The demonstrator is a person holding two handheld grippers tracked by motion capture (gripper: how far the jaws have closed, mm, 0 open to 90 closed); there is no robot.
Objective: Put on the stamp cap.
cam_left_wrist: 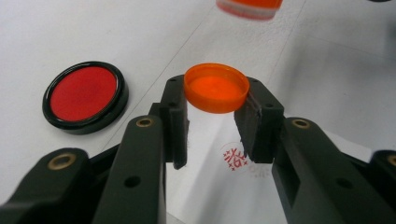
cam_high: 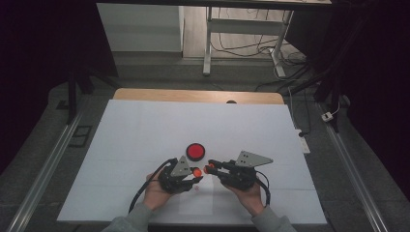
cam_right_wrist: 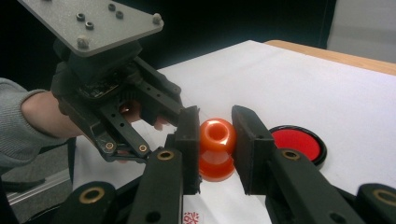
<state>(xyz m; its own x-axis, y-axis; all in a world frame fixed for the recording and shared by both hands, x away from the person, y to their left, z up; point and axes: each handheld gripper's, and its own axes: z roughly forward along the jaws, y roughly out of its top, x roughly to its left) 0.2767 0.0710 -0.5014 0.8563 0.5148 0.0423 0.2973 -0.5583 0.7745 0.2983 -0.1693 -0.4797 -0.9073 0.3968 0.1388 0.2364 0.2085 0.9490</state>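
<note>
Recapping step, by judgement: a stamp and its cap are held apart, one in each gripper, with a red print already on the paper below. High view: left gripper (cam_high: 197,172) and right gripper (cam_high: 209,168) meet tip to tip near the front of the white sheet (cam_high: 145,125), just short of the ink pad (cam_high: 196,151), which lies open on the sheet; both forearms enter from the bottom edge, hands cupped under the gripper bodies, jaws pointing inward at each other and roughly level. Left gripper view: the jaws are closed on the orange cap (cam_left_wrist: 216,87), pinched by its rim with the hollow side facing the camera; beneath it the print (cam_left_wrist: 235,159) shows on the sheet, and the pad sits well to the left. Right gripper view: the jaws clamp the orange stamp (cam_right_wrist: 216,148) about its waist, its rounded end towards the camera; the left gripper's body and grey plate loom just beside it. Next move, as judged, calls for lining the cap's opening with the stamp's inked face and pressing the two together squarely.
</note>
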